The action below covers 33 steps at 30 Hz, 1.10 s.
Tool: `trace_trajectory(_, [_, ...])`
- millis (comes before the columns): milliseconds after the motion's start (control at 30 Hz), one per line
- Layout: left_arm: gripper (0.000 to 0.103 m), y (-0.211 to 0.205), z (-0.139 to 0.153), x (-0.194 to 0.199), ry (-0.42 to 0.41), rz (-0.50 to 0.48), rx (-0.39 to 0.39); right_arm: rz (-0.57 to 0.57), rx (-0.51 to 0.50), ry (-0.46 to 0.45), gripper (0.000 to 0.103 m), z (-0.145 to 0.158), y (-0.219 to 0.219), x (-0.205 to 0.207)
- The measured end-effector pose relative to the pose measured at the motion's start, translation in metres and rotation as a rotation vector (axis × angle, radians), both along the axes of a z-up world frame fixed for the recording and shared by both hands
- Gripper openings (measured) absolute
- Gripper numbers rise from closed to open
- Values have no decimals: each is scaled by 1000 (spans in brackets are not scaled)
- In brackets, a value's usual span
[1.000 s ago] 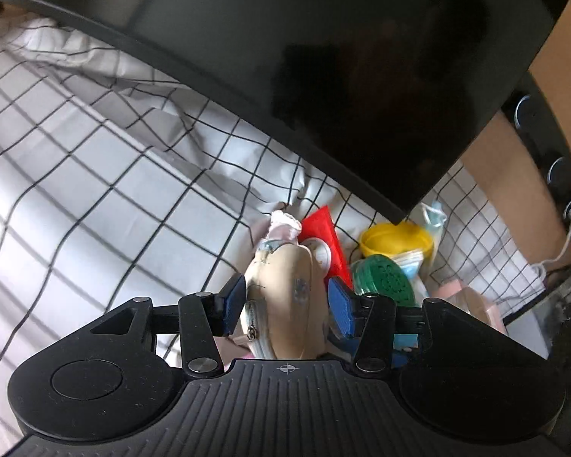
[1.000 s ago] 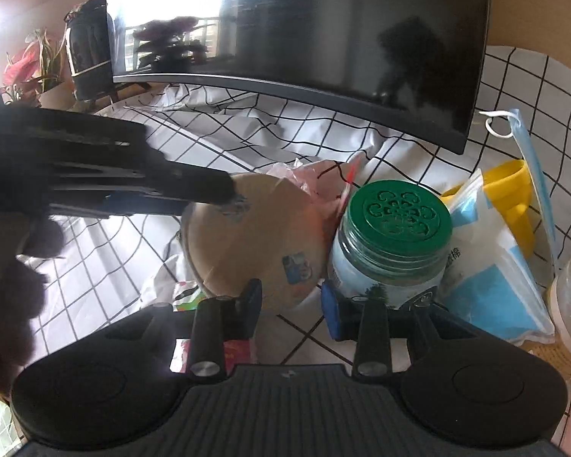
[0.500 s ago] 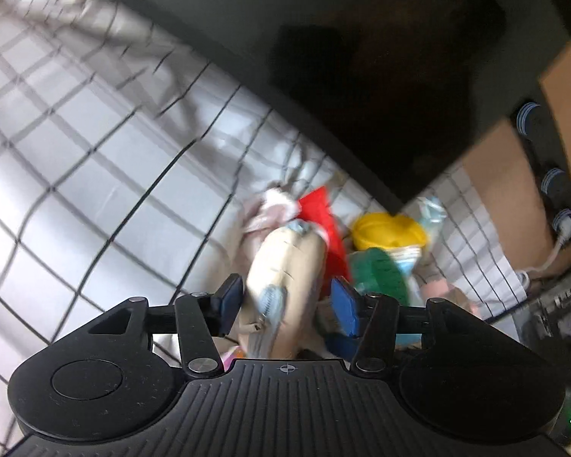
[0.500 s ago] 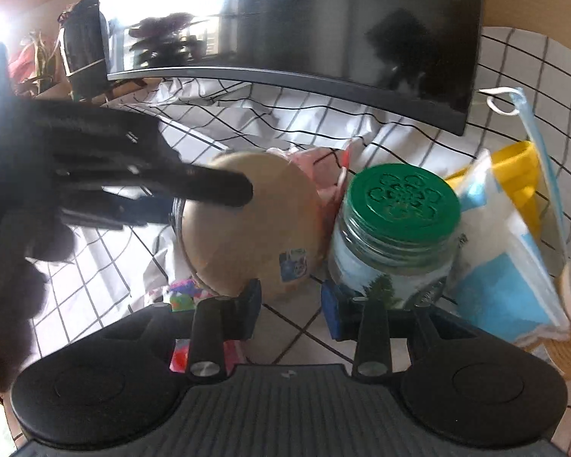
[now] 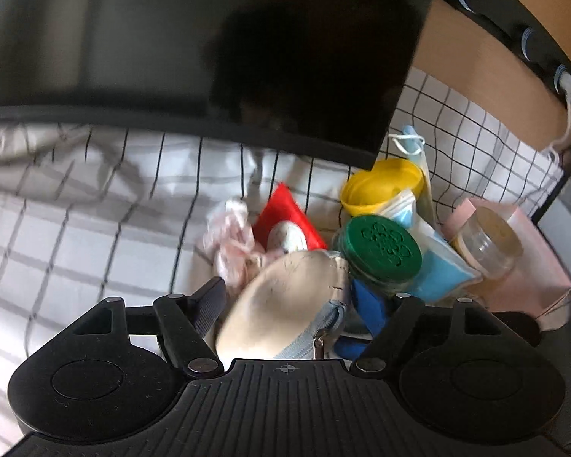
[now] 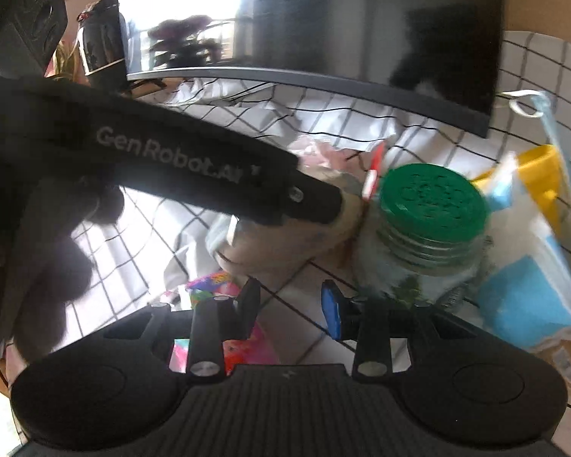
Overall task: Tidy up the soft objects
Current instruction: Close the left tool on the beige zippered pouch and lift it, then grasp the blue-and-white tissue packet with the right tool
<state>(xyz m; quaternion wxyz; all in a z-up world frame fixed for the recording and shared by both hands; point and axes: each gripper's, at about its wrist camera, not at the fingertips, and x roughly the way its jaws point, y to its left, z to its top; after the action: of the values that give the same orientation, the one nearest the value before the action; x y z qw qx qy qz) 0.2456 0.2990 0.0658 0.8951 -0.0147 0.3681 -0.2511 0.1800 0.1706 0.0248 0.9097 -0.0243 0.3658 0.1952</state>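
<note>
1. Opening wide: left gripper (image 5: pixel 289 301), letting go of the tan pouch (image 5: pixel 281 304) beside the green-lid jar (image 5: pixel 380 255).
2. Half open and empty: right gripper (image 6: pixel 291 306), waiting near the jar.

1. A home desk corner: a large black curved monitor (image 5: pixel 209 45) fills the upper frame.
2. A white cloth with a black grid (image 5: pixel 76 228) covers the counter.
3. A black power strip (image 5: pixel 521 34) runs along the tan wall, upper right.
4. Potted plants (image 6: pixel 68 61) stand upper left, right wrist view.
</note>
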Motion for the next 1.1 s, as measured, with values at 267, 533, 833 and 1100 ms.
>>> trace_trajectory(267, [56,-5,18,-1,-21,-123,64,-23,-9,-90,36,16,-2,0])
trace_trajectory(533, [59,6,21,12,-18,-84,129,-5,-28,-176,36,17,24,13])
trace_trajectory(833, [46,0,3,30,68,-115,90,9,-38,-85,36,18,9,-9])
trace_trajectory(1100, [45,-6,-4,16,12,-50,63,-35,-295,-48,51,86,-57,-23])
